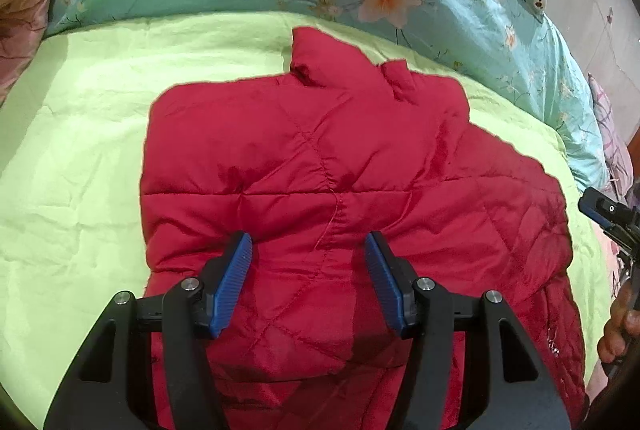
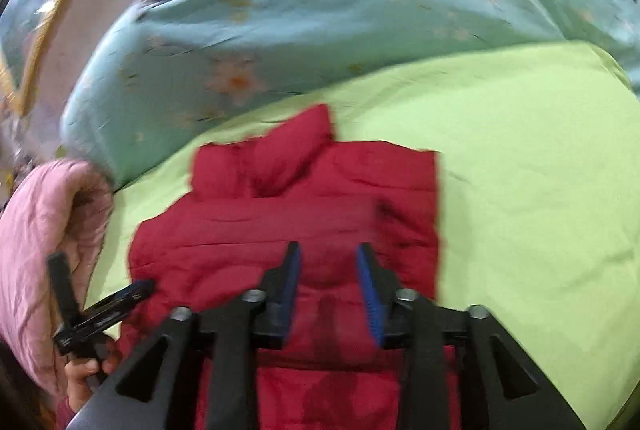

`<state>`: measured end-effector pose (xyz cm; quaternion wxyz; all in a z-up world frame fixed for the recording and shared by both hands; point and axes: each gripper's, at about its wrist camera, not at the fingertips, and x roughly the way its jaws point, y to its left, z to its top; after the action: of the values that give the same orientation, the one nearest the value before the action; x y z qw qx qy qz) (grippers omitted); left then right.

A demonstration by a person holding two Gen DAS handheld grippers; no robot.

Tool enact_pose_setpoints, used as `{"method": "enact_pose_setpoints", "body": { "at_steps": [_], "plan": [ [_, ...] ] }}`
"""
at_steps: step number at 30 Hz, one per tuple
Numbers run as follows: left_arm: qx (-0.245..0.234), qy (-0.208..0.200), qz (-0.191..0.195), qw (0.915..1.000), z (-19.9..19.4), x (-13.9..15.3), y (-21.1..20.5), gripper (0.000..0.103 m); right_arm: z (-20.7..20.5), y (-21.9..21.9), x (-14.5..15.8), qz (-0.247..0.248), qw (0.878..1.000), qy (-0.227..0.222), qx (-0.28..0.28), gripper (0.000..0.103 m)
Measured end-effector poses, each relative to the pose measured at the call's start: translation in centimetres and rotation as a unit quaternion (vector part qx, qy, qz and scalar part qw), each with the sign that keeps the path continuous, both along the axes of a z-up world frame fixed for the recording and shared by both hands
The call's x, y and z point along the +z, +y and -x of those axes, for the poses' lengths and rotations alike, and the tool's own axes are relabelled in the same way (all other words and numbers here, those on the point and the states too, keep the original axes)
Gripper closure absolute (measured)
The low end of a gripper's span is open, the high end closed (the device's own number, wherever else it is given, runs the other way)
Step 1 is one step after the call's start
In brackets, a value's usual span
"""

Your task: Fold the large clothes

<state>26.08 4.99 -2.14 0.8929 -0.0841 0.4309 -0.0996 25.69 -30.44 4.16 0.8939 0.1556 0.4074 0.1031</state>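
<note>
- Left gripper [image 1: 308,276] hangs with jaws spread apart over the red quilted jacket [image 1: 340,166], nothing pinched.
- Right gripper [image 2: 329,290] is parted too, empty.
- Jacket lies folded on the lime-green sheet [image 1: 80,170].

Red quilted jacket [image 1: 320,158], partly folded, flat on light green bedsheet [image 1: 80,150]

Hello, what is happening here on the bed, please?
A person holds a tool in each hand over a red quilted jacket that lies partly folded on a light green sheet. The left tool and the right tool are both open above the jacket, gripping nothing.
</note>
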Motion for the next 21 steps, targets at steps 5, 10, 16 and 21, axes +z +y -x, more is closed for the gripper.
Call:
{"method": "enact_pose_setpoints", "body": {
  "at_steps": [5, 10, 16, 21],
  "plan": [
    [0.000, -0.019, 0.002, 0.9998, -0.2, 1.3, 0.2, 0.045, -0.9, 3.8, 0.2, 0.035, 0.998, -0.010, 0.052, 0.059],
    [-0.010, -0.008, -0.026, 0.9996, -0.9, 0.3, -0.7, 0.045, -2.1, 7.0, -2.8, 0.103, 0.990, 0.023, 0.096, 0.061],
    [-0.003, 0.012, -0.046, 0.9989, -1.3, -1.1, -0.8, 0.045, -2.6, 4.8, -5.9, 0.155, 0.986, 0.044, 0.043, 0.061],
    [-0.003, 0.020, -0.066, 0.9976, -1.7, -2.2, -1.3, 0.045, -3.8, 3.8, -8.3, 0.129, 0.988, 0.076, 0.046, 0.061]
  ]
}}
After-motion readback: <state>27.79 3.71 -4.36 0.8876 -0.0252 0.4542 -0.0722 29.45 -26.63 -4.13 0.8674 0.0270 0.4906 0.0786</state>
